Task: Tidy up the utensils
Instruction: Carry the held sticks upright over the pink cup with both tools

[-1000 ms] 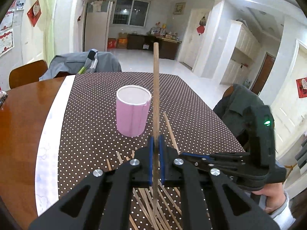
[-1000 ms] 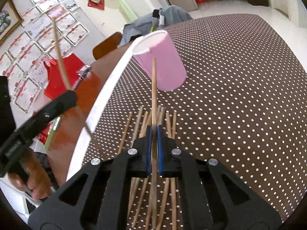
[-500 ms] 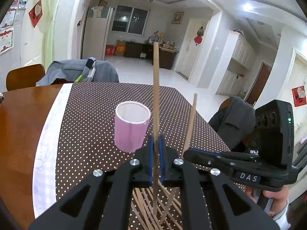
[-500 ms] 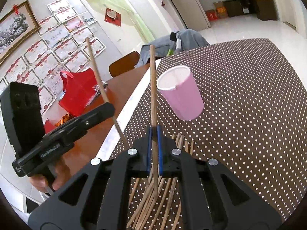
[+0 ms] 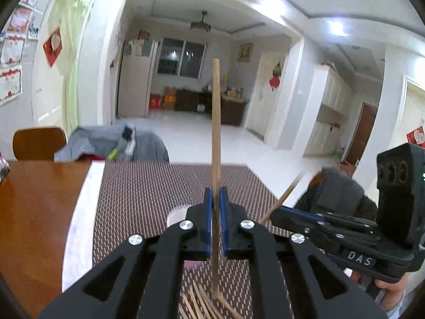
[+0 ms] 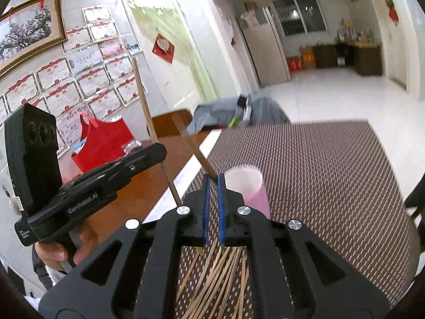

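Observation:
My left gripper is shut on a wooden chopstick that stands upright above the table. A pink cup is mostly hidden behind its fingers. The chopstick pile lies below. My right gripper is shut on another chopstick that leans up to the left. In this view the pink cup stands upright just right of the fingertips, with the pile underneath. Each view shows the other gripper: right gripper, left gripper, both held in hands.
A dotted brown tablecloth covers part of a wooden table. A red bag sits on the table at the left. Chairs draped with grey clothing and a dark jacket stand at the table's edges.
Both grippers have risen with their chopsticks, off the pile. The right chopstick now leans to the left. The cup has dropped low in both views.

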Tool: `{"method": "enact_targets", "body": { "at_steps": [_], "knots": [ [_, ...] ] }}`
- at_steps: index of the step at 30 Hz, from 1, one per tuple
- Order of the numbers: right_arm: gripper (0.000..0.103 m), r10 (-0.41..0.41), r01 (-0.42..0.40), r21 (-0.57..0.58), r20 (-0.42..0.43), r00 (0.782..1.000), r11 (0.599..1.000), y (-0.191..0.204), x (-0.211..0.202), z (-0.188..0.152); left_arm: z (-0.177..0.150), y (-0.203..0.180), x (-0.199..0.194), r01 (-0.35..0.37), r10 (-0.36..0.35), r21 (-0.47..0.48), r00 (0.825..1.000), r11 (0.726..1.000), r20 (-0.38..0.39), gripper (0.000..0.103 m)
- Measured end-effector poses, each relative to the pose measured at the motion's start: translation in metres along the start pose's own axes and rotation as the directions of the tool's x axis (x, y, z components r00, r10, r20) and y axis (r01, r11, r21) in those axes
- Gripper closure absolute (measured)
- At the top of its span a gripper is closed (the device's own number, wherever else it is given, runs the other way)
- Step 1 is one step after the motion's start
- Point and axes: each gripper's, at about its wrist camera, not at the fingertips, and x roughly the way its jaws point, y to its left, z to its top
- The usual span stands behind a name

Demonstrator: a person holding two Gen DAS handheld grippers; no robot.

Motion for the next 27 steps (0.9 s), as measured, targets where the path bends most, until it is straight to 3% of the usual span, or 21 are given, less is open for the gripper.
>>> {"method": "enact_targets", "body": {
  "at_steps": [4,6,11,21,27],
  "knots": [
    [0.097,-0.033,0.035,-0.036,0.047,0.998,0.999,0.008,0.002,0.024,0.022,0.002,0.01,-0.001,0.002,-0.008,0.998,1.0,0.061,0.097],
    [0.097,-0.037,0.038,-0.025,0.018,0.999,0.999,0.005,0.017,0.03,0.024,0.006,0.027,-0.025,0.025,-0.024,0.999,0.999,0.037,0.097],
    [0.096,-0.028,0.03,-0.04,0.05,0.998,0.999,0.003,0.024,0.025,0.006,0.019,0.05,-0.036,0.034,-0.056,0.999,0.998,-0.029,0.097],
    [0.092,-0.016,0.018,-0.045,0.037,0.999,0.999,0.002,0.035,0.015,-0.017,0.021,0.057,-0.005,0.001,-0.066,0.998,0.998,-0.061,0.097],
    [0.092,-0.051,0.051,-0.041,0.0,0.999,0.998,-0.009,0.045,0.001,-0.027,0.014,0.06,0.005,-0.009,-0.051,0.997,0.999,-0.08,0.097]
  ]
}}
